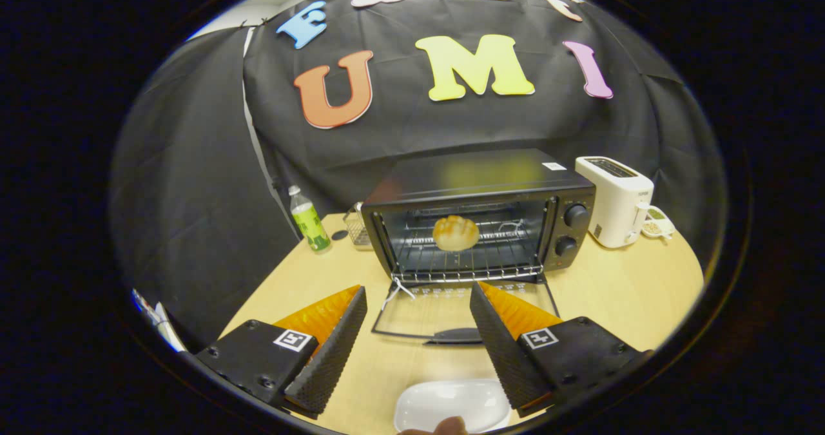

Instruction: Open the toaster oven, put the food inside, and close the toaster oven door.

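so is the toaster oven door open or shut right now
Open. The glass door lies folded down flat on the table ahead of the open gripper, and the bun sits on the rack inside the toaster oven.

A black toaster oven [480, 219] holds a golden-brown bun [456, 232] on a light wooden table [619, 293]; beside it stand a white toaster [613, 200] and a bottle [309, 221] with a green label and white cap; a white plate [451, 404] lies between the spread fingers of the gripper [419, 306]
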A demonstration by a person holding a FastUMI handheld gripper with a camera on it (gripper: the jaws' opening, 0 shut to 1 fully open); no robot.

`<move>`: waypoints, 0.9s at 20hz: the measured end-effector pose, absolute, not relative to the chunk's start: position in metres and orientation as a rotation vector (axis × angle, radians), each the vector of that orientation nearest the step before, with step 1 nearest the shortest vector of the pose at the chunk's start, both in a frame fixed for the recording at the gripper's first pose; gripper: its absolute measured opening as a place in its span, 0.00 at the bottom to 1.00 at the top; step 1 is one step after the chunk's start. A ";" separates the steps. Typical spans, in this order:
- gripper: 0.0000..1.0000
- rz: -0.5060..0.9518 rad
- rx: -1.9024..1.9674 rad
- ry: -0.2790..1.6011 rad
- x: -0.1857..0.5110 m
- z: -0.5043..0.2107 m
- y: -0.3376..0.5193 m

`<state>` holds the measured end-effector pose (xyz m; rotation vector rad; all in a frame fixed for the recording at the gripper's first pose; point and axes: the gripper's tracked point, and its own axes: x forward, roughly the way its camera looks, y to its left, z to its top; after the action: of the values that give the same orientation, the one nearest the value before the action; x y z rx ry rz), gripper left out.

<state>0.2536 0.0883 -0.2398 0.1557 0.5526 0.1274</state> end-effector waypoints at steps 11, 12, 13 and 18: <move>1.00 0.126 0.121 0.807 0.207 -0.376 0.074; 1.00 0.115 0.124 0.817 0.210 -0.381 0.073; 1.00 0.102 0.115 0.826 0.218 -0.387 0.071; 1.00 0.041 0.084 0.828 0.242 -0.401 0.060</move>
<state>0.2420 0.0596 -0.4006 0.0838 0.8278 0.0411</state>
